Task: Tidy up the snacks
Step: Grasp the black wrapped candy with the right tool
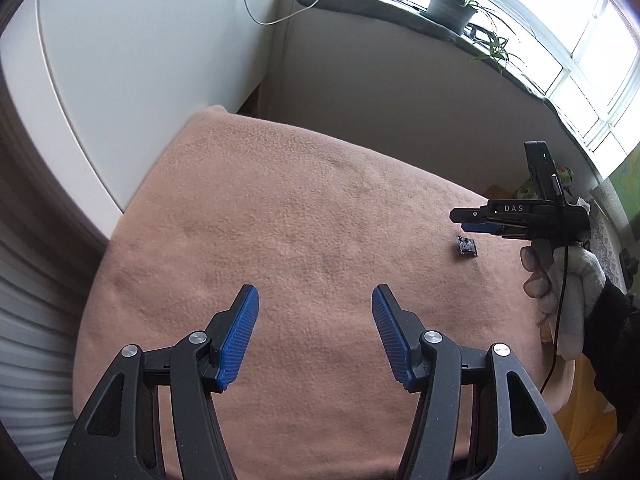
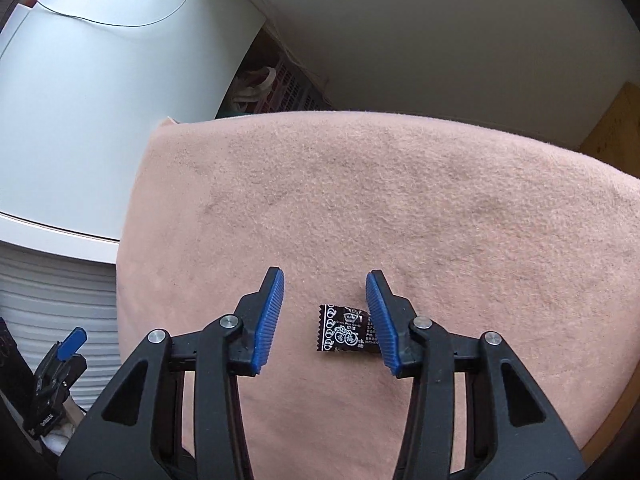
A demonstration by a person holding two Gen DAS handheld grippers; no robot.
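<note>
One small dark candy packet [image 2: 346, 329] lies flat on the pink blanket [image 2: 400, 200], sitting between the blue pads of the right gripper [image 2: 325, 312] and crowding its right-hand pad, and that looks like a line-up for a pinch. Those jaws stand spread with nothing in them, straddling the wrapper so a squeeze could catch its thin edges. Off to the side, the left gripper [image 1: 315, 336] gapes wide and empty over bare blanket, well apart from the packet, seemingly waiting its turn.
</note>
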